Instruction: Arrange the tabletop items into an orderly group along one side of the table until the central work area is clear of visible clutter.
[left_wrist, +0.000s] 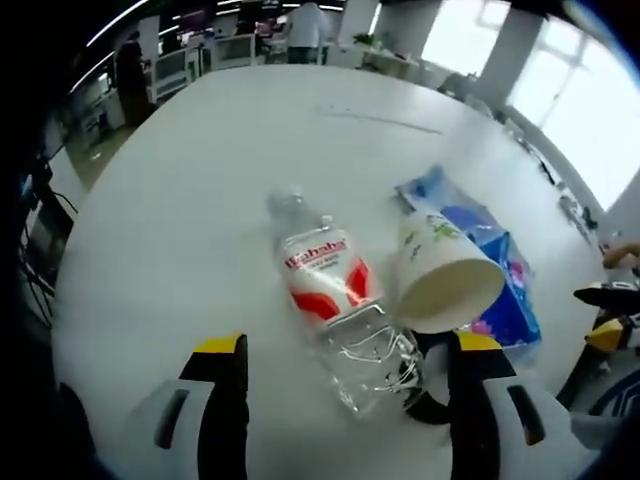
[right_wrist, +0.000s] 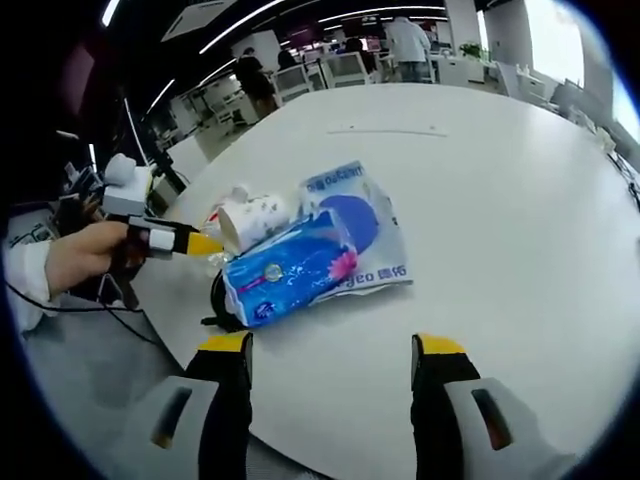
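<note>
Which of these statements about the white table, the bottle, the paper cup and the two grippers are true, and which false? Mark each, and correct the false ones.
1. The plastic bottle lies on its side on the white table. True.
2. The paper cup stands upright. False: it is tipped over, its open mouth facing the left gripper view's camera.
3. The left gripper has its jaws apart, one on either side of the bottle's lower end. True.
4. The right gripper is shut on the blue tissue pack. False: its jaws are open and hold nothing, short of the pack.
5. The bottle's label is green. False: it is red and white.
</note>
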